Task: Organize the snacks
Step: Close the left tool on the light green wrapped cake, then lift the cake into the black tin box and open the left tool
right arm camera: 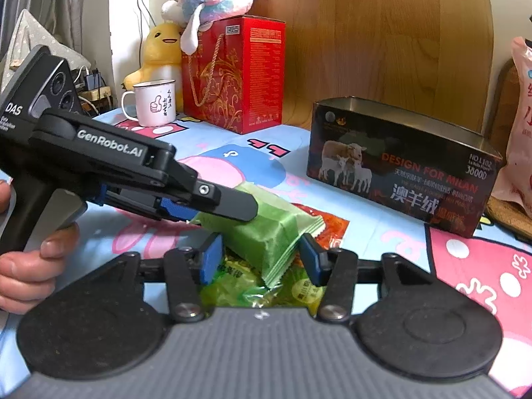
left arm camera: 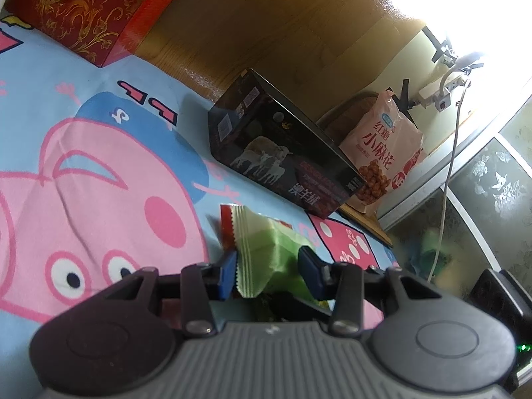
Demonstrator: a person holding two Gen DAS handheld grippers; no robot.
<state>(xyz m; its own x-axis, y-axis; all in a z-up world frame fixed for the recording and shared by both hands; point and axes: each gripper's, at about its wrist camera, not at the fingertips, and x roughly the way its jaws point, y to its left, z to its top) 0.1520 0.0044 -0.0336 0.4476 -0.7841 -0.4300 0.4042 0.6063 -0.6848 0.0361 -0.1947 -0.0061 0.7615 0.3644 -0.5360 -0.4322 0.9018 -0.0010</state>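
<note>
A pale green snack packet (left arm camera: 266, 249) (right arm camera: 266, 232) lies on a small pile of snacks on the cartoon bedsheet (left arm camera: 99, 166). My left gripper (left arm camera: 269, 269) has its blue pads either side of the packet and looks closed on it. In the right wrist view the left gripper's body (right arm camera: 133, 173) reaches in from the left over the packet. My right gripper (right arm camera: 261, 257) is open, with its pads around the packet's near end and not pressing it. A red packet (right arm camera: 329, 226) and yellow-green packets (right arm camera: 239, 282) lie beneath. An open dark tin box (right arm camera: 402, 166) (left arm camera: 282, 153) stands beyond.
A red gift box (right arm camera: 232, 73) (left arm camera: 83, 10), a white mug (right arm camera: 153, 103) and plush toys (right arm camera: 206, 3) stand at the back left. A pink snack bag (left arm camera: 382, 146) (right arm camera: 518, 126) leans right of the tin. A wooden headboard (right arm camera: 382, 33) is behind.
</note>
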